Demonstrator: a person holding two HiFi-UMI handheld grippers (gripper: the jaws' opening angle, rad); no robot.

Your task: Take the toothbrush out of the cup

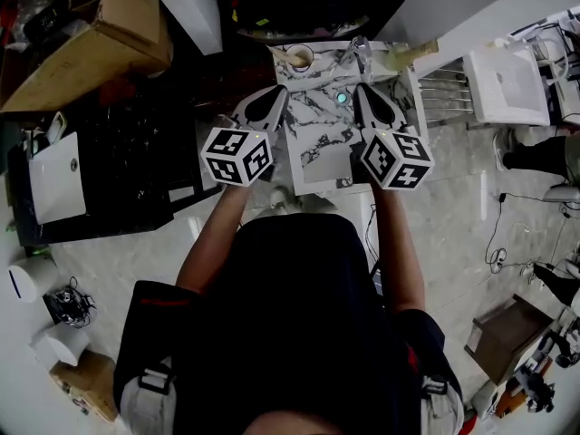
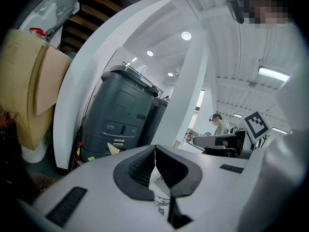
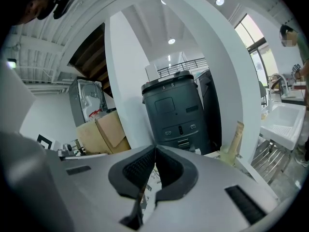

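In the head view a pale cup (image 1: 299, 59) stands at the far left of a small marble-topped table (image 1: 317, 143); something thin, perhaps the toothbrush, leans out of it to the left. My left gripper (image 1: 284, 90) hovers just short of the cup, shut and empty. My right gripper (image 1: 357, 88) is level with it to the right, also shut with nothing held. In the left gripper view the jaws (image 2: 155, 151) meet tip to tip, and so do those in the right gripper view (image 3: 155, 151). Neither gripper view shows the cup.
A teal round thing (image 1: 342, 98) lies on the marble between the grippers. At the table's far right is a pale tube (image 1: 410, 56) (image 3: 235, 140). A cardboard box (image 1: 100, 34) sits far left, a white sink (image 1: 504, 83) right. A dark grey bin (image 2: 123, 115) (image 3: 176, 112) stands behind.
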